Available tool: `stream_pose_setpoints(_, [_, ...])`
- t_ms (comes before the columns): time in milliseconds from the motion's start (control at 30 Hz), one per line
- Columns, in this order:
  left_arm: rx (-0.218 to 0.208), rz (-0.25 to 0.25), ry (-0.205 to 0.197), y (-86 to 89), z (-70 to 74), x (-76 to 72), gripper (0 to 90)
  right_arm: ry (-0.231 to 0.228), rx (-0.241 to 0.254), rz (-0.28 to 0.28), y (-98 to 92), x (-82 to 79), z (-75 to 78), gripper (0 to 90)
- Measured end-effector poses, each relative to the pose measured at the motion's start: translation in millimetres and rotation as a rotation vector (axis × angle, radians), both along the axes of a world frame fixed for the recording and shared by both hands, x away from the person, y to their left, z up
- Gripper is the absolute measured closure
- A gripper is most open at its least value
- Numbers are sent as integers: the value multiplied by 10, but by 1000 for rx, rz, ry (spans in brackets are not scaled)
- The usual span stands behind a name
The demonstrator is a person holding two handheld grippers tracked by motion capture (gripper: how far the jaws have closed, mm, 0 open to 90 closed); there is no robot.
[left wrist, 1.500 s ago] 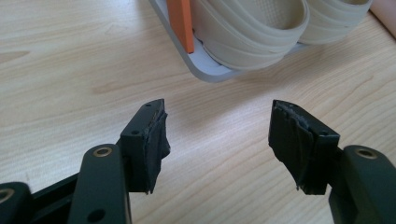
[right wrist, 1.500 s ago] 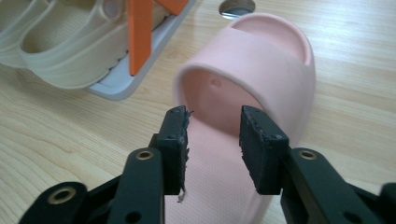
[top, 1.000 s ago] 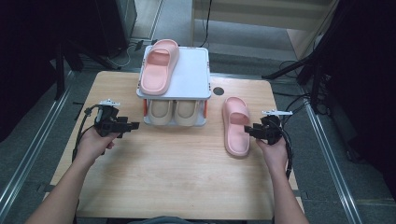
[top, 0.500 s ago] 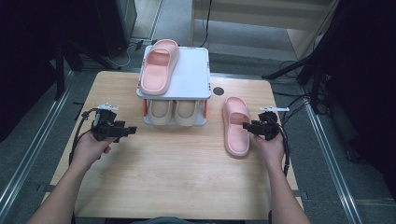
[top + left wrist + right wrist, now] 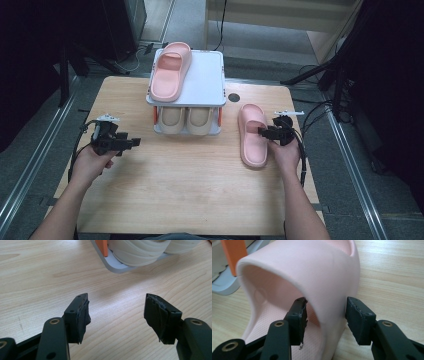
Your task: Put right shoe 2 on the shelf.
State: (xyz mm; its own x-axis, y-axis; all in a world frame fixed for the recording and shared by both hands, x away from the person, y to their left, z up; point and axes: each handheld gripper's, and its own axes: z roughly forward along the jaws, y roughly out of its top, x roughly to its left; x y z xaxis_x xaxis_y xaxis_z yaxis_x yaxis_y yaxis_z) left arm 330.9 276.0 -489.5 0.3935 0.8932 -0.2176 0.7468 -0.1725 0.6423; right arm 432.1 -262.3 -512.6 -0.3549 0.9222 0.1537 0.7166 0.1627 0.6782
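Now I'm easing my right gripper (image 5: 324,315) onto the slipper (image 5: 252,135) strap near the table's right edge, jaws straddling, unclenched; left gripper (image 5: 116,315) released.

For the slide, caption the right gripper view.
Right tongs straddle the strap side of a pink slipper lying on the wooden table, one jaw inside the strap, one outside.

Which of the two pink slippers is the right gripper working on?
The pink slipper on the table, right of the rack. The right gripper straddles its strap. The other pink slipper lies on top of the rack.
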Motion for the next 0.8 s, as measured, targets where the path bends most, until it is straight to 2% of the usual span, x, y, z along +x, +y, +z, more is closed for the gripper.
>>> stream_pose_setpoints(133, [4,8,0,13,-2,-25,367,-3,-17,-20,2,57,-33,552])
stream_pose_setpoints(400, [1,20,2,41,-7,-44,367,13,8,-30,-25,98,-37,600])
stream_pose_setpoints(567, [-29,11,-3,1,13,-41,367,-1,-31,-17,0,100,-14,675])
stream_pose_setpoints(667, [-17,-9,-5,-44,7,-37,367,-9,-63,-23,17,112,12,747])
stream_pose_setpoints(800, [-12,-24,7,-87,-12,-32,367,12,-43,-37,21,114,25,801])
